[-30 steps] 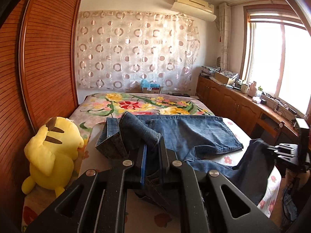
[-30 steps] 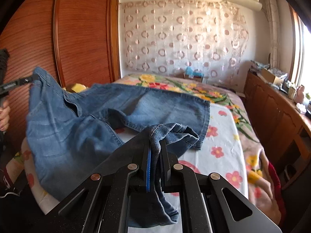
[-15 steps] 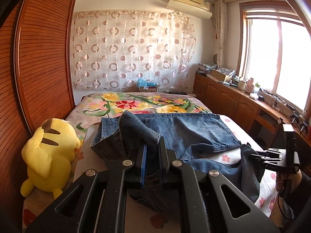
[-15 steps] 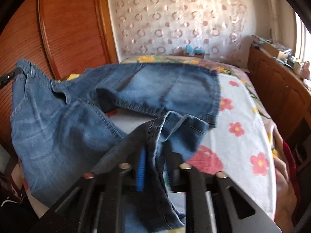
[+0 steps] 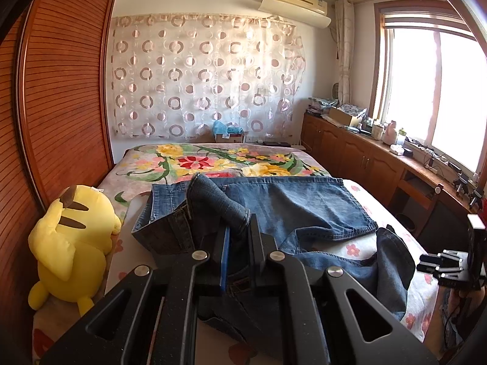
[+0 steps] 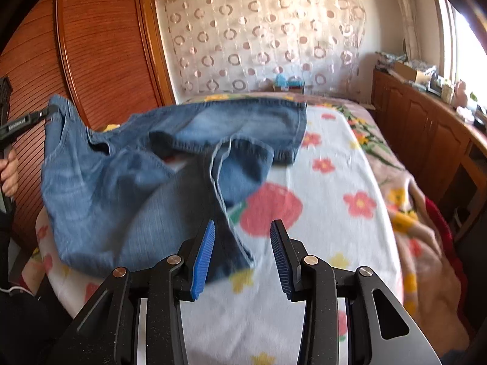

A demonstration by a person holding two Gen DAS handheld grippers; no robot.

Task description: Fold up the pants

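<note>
Blue jeans (image 5: 304,203) lie spread across the flowered bed (image 5: 213,161), one leg flat toward the far side. My left gripper (image 5: 237,231) is shut on a bunched fold near the waistband, holding it up off the bed. In the right wrist view the jeans (image 6: 121,182) hang from that left gripper (image 6: 48,111) at the far left. My right gripper (image 6: 242,240) is low over the bed and its jaws are opening. The loose leg end lies on the bed partly between the blue pads (image 6: 204,255), which do not press on it. In the left wrist view the right gripper (image 5: 426,263) is at the bed's right edge.
A yellow plush toy (image 5: 70,243) sits on the bed's left side against the slatted wooden wardrobe (image 5: 61,91). Wooden cabinets (image 5: 365,158) with clutter on top run under the window on the right. A person's hand (image 6: 9,173) grips the left tool.
My right gripper has let go of the jeans leg end, opened and sunk toward the bed. The leg end has dropped onto the blanket. The left gripper keeps its grip and has hardly moved.
</note>
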